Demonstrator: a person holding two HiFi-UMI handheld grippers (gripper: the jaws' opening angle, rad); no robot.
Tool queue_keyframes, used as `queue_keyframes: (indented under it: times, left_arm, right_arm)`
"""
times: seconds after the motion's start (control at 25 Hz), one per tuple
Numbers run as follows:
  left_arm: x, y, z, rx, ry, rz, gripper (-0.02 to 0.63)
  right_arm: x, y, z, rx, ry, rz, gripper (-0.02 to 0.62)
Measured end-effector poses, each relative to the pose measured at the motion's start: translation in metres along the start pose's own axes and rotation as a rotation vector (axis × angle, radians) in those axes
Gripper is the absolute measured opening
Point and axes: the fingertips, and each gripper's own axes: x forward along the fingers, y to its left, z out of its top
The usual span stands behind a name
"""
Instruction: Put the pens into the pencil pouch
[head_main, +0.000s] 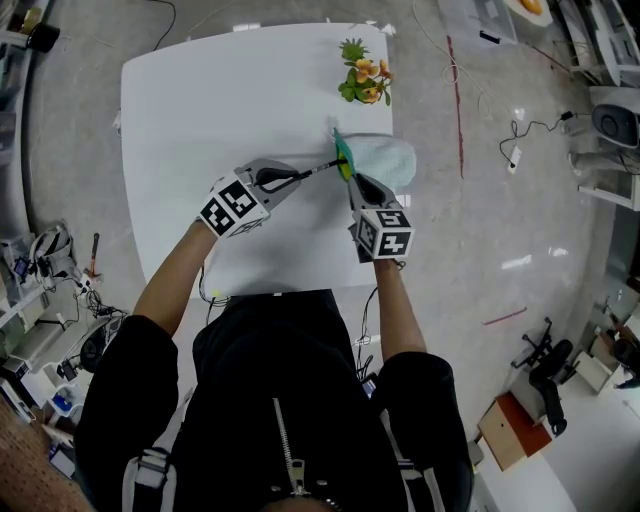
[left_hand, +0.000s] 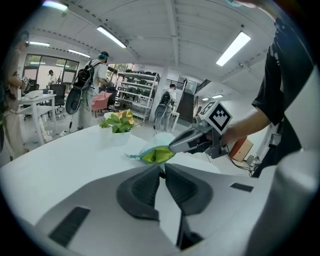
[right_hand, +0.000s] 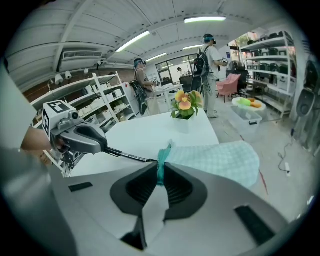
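Jacket (head_main: 280, 400), head view: black, right under the camera, arms out over the white table (head_main: 200, 120).
Left gripper (head_main: 301, 177): fingers pinch a black pen (head_main: 322, 168), tip at the mouth of the pencil pouch (head_main: 388, 160).
Pouch spot: on the table, near a potted flower (head_main: 363, 78).
Left gripper view: jaws nearly together on the pen, pouch mouth gaping just ahead.
Right gripper view: right gripper (right_hand: 161, 176) clamped on the pouch's teal edge.

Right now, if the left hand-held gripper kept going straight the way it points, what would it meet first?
Likely the open mouth of the pencil pouch, pinched at its edge by the right hand-held gripper; the pen the left hand-held gripper holds would get there first.
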Motion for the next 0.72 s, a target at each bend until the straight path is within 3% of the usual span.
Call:
queue_keyframes:
  times: [0.48, 0.72]
  left_arm:
    - [0.019, 0.007, -0.022, 0.039, 0.1, 0.061, 0.052]
    - [0.019, 0.01, -0.015, 0.05, 0.059, 0.077, 0.049]
  right_arm:
    - [0.001, 0.0, 0.001, -0.008, 0.003, 0.015, 0.046]
    - [0.0, 0.001, -0.001, -0.01, 0.005, 0.028, 0.044]
